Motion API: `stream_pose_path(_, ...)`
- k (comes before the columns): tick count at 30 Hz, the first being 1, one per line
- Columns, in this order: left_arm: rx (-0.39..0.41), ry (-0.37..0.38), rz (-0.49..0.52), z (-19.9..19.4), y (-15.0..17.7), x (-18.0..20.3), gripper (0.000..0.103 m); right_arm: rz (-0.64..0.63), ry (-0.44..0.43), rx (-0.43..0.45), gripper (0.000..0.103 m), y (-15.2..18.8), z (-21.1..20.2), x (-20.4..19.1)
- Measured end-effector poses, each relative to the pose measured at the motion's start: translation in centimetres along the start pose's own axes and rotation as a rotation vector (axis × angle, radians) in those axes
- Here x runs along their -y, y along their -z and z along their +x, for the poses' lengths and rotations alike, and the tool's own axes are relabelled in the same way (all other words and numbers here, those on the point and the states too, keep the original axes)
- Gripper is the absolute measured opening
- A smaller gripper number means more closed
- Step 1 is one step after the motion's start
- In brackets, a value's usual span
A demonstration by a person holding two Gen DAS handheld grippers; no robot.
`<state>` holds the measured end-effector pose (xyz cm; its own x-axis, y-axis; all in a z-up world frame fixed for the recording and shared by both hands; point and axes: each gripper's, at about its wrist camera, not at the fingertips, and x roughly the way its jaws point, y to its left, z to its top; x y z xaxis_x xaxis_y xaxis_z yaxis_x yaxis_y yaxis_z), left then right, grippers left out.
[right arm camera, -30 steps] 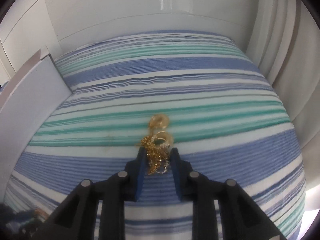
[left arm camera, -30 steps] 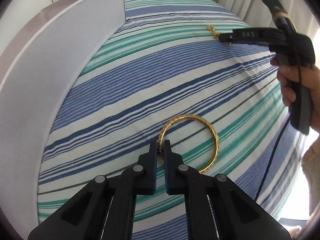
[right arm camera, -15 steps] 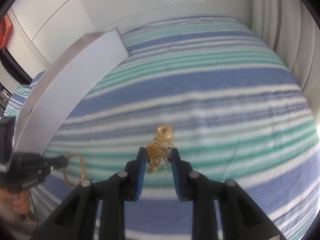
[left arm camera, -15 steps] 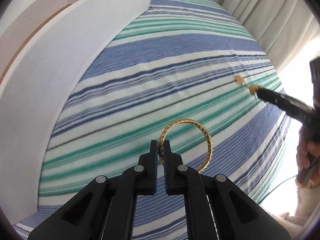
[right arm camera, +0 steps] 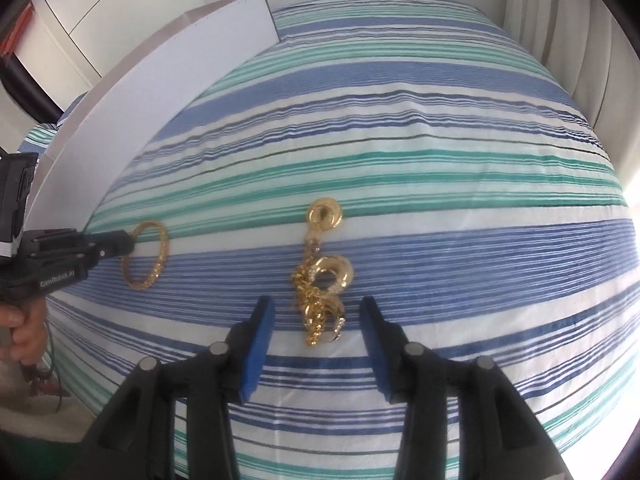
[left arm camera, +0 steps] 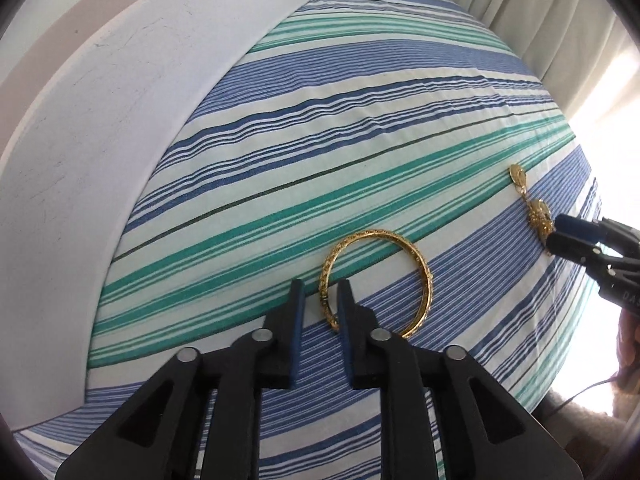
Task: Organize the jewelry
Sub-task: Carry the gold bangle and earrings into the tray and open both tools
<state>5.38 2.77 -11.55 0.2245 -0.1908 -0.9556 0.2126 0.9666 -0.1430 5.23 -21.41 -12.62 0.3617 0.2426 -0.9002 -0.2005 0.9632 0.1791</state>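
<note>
Striped bedspread (left arm camera: 360,128) — both hand-held grippers (left arm camera: 320,292) (right arm camera: 316,312) have just parted, releasing bangle (left arm camera: 376,280) and necklace (right arm camera: 320,280).

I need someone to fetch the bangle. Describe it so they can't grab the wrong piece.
Look at the striped bedsheet, beside the white board. The gold bangle lies between the left gripper's open jaws. It is one plain open hoop, unlike the tangled chain with earrings nearby.
</note>
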Motion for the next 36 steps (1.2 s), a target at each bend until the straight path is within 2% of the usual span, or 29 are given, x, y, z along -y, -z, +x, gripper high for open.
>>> stream_pose_path(5,0.003,-0.011,0.000,-0.2,0.2,0.0,0.036,-0.039,0.037,0.003,0.045,-0.3,0.5,-0.8)
stream_pose_path(7,0.003,-0.032,0.018,0.1,0.0,0.8,0.045,-0.051,0.053,-0.001,0.045,-0.8,1.5,-1.1)
stream_pose_path(9,0.004,-0.073,0.059,0.3,0.0,1.9,0.047,-0.079,0.087,0.017,0.045,-0.8,1.4,-1.4)
stream_pose_path(10,0.004,-0.092,0.075,0.4,0.1,2.3,0.046,-0.089,0.100,0.022,0.045,-0.7,1.4,-1.5)
stream_pose_path(11,0.006,-0.104,0.087,0.4,0.1,2.6,0.031,-0.083,0.103,0.028,0.044,-0.6,1.3,-1.4)
stream_pose_path(12,0.006,-0.102,0.094,0.4,0.1,2.7,0.021,-0.073,0.099,0.030,0.040,-0.6,1.2,-1.3)
stream_pose_path(13,-0.001,-0.089,0.097,0.4,0.0,2.9,0.004,-0.064,0.098,0.031,0.022,-0.6,1.2,-1.3)
stream_pose_path(16,-0.012,-0.020,0.075,-0.2,-0.3,2.5,0.003,-0.006,0.047,0.048,0.022,-0.5,0.1,-0.5)
stream_pose_path(22,0.026,0.070,0.013,-4.0,-0.9,1.2,0.003,0.031,-0.045,0.108,0.022,-0.7,-4.5,0.1)
stream_pose_path(30,0.124,0.099,-0.061,-10.2,-2.8,-1.2,0.003,-0.041,-0.134,0.168,0.022,-3.9,-8.7,-2.9)
stream_pose_path(36,0.186,0.098,-0.156,-15.3,-6.1,-5.8,0.003,-0.155,-0.192,0.195,0.022,-8.4,-9.5,-7.2)
